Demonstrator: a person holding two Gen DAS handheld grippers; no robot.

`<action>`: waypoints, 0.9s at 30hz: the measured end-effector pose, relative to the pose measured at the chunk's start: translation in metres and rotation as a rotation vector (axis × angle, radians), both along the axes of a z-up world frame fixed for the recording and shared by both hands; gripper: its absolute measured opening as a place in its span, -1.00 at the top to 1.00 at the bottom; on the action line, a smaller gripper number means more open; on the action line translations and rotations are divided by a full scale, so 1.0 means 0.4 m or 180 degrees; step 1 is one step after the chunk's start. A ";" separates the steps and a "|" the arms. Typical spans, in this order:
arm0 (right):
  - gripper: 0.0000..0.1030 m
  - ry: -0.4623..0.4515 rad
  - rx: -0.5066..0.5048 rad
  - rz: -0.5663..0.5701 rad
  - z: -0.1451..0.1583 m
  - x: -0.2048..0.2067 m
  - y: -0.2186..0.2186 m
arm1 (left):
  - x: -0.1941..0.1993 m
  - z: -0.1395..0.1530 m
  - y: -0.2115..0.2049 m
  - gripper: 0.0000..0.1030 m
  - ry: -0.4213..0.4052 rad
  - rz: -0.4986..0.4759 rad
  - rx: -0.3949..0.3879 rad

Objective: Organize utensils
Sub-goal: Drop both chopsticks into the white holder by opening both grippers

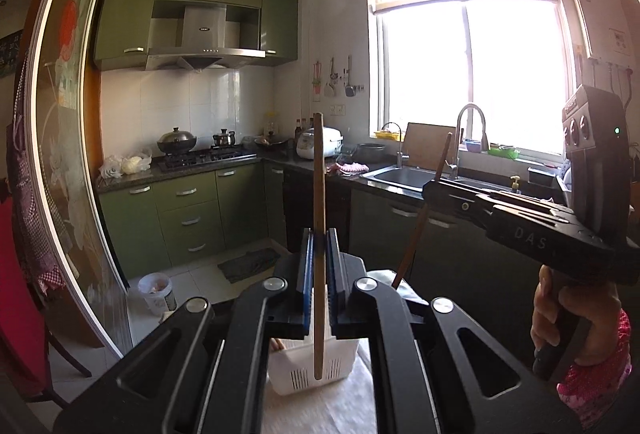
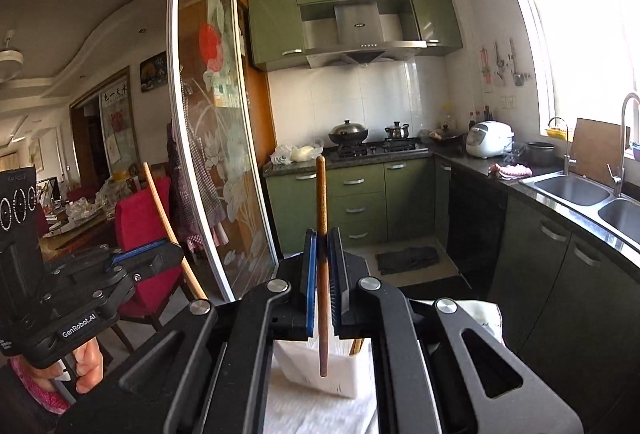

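My left gripper is shut on a pale wooden chopstick that stands upright, its lower tip hanging over a white slotted basket. My right gripper is shut on a darker brown chopstick, also upright above the same basket. Each view shows the other gripper beside it: the right gripper with its tilted brown chopstick, and the left gripper with its pale chopstick. More chopstick ends lean inside the basket.
The basket rests on a white cloth. Ahead lie green cabinets, a stove with pots and a steel sink under a bright window. A glass sliding door and a red chair stand to the left.
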State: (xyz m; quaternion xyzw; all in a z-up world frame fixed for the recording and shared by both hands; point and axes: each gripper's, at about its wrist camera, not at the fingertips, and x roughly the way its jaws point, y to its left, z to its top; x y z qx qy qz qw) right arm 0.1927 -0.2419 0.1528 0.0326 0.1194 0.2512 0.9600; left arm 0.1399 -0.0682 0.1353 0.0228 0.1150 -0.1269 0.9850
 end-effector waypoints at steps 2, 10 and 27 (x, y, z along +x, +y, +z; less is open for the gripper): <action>0.87 -0.0032 -0.0009 -0.0050 0.014 0.043 0.008 | 0.041 0.012 -0.008 0.89 -0.0043 0.0025 -0.0011; 0.87 0.0262 -0.0062 -0.0043 -0.069 0.200 0.035 | 0.215 -0.067 -0.009 0.89 0.0148 0.0252 -0.0017; 0.72 0.0867 -0.0474 -0.0010 -0.316 0.289 0.115 | 0.284 -0.264 0.004 0.69 0.0830 0.0276 0.0135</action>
